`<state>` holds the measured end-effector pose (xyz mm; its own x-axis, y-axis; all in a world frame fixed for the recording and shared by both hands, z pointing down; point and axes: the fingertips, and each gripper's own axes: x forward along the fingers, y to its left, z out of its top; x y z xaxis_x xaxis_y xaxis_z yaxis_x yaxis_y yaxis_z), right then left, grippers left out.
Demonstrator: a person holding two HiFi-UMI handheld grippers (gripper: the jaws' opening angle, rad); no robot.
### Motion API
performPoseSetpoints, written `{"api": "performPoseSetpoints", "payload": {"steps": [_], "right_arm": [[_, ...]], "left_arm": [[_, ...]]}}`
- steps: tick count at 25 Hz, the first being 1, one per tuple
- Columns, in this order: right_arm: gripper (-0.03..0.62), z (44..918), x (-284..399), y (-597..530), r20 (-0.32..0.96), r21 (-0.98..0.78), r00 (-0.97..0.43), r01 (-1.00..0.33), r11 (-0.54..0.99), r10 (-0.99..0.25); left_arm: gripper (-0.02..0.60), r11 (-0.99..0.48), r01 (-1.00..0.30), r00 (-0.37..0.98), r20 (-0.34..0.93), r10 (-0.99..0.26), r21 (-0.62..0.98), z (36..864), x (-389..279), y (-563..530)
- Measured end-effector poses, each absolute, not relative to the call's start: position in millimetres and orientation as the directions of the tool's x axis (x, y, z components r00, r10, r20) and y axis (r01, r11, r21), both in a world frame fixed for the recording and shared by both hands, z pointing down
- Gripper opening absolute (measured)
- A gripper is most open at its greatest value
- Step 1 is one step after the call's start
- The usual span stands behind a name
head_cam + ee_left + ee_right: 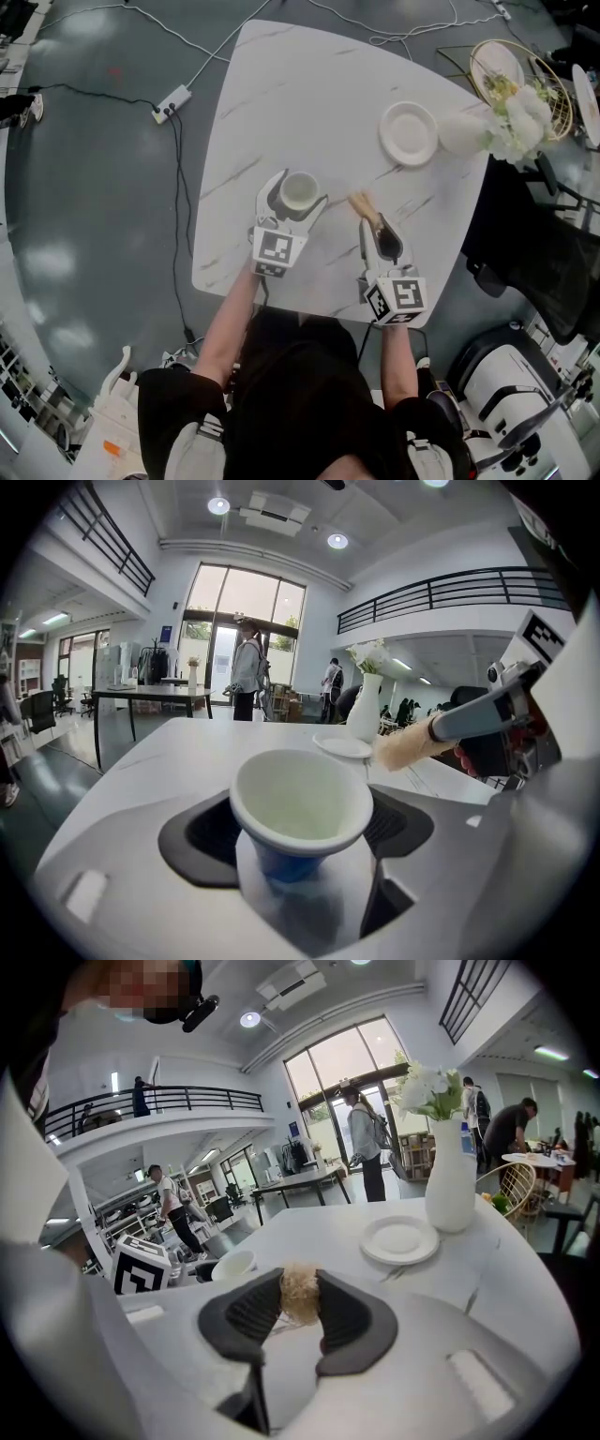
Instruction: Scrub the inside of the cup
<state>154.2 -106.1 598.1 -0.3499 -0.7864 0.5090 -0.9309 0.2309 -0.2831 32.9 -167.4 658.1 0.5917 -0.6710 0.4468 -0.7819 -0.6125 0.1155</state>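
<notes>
Inspector: Left side first. Why does the cup sit where it does?

Assessor: The cup (300, 803) stands upright on the table (281, 84), mouth up, between the jaws of the left gripper (298, 202). I judge this is so it can be steadied for scrubbing. The jaws stand wide apart, 1 pad on each side of the rim, and I see no firm clamp.

Inspector: And the right?

Assessor: The right gripper (300, 1309) is clamped on the brush (362, 202), bristles poking out ahead, near the cup but outside it. I judge scrubbing has not begun: the bristles must first enter the cup
</notes>
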Motion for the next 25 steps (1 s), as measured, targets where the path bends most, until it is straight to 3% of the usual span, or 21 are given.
{"api": "performPoseSetpoints", "payload": {"steps": [2,25], "right_arm": [[0.107,600,155,-106,0.51,-0.286,-0.35,-0.93,0.229,-0.786],[0.107,558,141,-101,0.452,-0.279,-0.386,-0.918,0.283,-0.804]], "left_arm": [[0.371,-0.609,-0.785,0.589,0.44,-0.677,0.115,659,33,-169],[0.364,-0.642,-0.764,0.6,0.433,-0.672,0.063,628,37,-146]]}}
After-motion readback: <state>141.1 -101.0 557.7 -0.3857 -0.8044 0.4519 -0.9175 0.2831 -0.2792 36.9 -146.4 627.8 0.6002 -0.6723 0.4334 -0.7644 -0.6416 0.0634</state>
